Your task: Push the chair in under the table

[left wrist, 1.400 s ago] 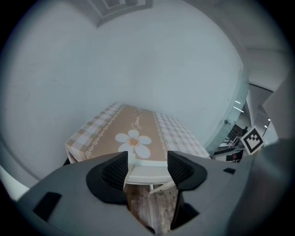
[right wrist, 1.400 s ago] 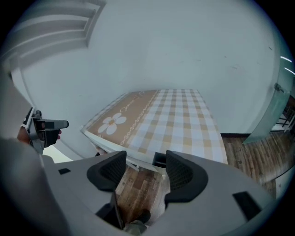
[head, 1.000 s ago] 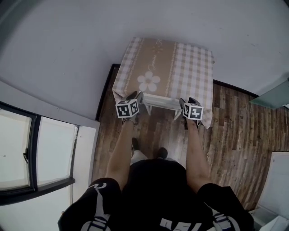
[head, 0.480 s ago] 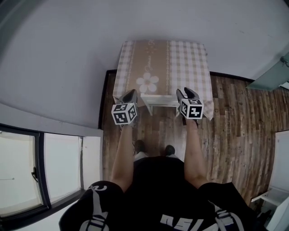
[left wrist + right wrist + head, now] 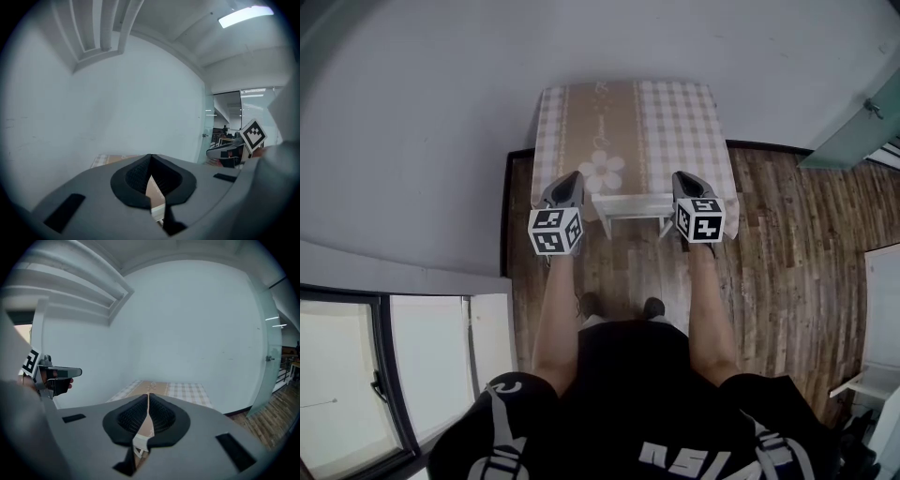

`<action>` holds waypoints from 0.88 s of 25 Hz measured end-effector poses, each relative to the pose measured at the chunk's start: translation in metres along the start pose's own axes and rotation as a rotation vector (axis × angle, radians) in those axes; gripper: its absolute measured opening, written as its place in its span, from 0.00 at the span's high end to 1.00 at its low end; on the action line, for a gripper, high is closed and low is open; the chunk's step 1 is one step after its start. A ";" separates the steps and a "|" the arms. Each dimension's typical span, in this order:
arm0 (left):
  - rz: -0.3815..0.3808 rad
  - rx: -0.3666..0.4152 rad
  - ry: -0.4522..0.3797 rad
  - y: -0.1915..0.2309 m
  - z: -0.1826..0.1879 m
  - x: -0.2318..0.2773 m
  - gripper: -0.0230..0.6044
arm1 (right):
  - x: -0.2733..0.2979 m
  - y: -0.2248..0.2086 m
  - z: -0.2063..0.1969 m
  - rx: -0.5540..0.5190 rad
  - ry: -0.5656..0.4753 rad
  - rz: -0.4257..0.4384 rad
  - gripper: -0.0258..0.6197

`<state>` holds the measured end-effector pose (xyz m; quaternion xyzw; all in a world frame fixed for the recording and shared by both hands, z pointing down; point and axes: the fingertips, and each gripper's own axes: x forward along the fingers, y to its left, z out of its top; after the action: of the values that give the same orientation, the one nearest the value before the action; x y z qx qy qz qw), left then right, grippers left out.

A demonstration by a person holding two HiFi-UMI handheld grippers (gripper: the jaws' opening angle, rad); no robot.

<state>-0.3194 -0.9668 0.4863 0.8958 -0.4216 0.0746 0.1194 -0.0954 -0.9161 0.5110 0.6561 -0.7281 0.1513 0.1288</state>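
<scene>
A table (image 5: 675,117) with a beige checked cloth stands against the white wall. The white chair (image 5: 633,202) is tucked under its near edge; only the back rail shows, and the seat is hidden by the cloth. My left gripper (image 5: 569,185) hangs above the rail's left end, jaws shut on nothing (image 5: 150,159). My right gripper (image 5: 685,181) hangs above the rail's right end. Its jaws have just been closing and now meet with nothing between them (image 5: 148,397). Each gripper view looks over the tabletop (image 5: 187,391) at the wall.
Dark wooden floor (image 5: 787,253) spreads to the right of the table. A glass door (image 5: 853,131) stands at the far right, a window (image 5: 356,375) at the lower left and white furniture (image 5: 877,375) at the lower right. My feet (image 5: 619,307) are behind the chair.
Both grippers have lifted up from the chair's back rail and their jaws have closed. The chair sits further under the cloth than a second ago.
</scene>
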 end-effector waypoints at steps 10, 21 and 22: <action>-0.038 0.012 -0.007 0.008 0.007 -0.001 0.92 | -0.001 0.016 0.026 0.001 -0.056 -0.024 0.94; -0.002 0.015 0.005 0.017 0.000 -0.015 0.92 | -0.004 0.034 0.024 0.008 -0.062 -0.012 0.94; 0.000 0.015 0.005 0.018 0.000 -0.017 0.92 | -0.005 0.036 0.023 0.007 -0.061 -0.011 0.94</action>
<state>-0.3437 -0.9654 0.4853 0.8966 -0.4206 0.0798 0.1135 -0.1301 -0.9174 0.4861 0.6648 -0.7276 0.1330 0.1050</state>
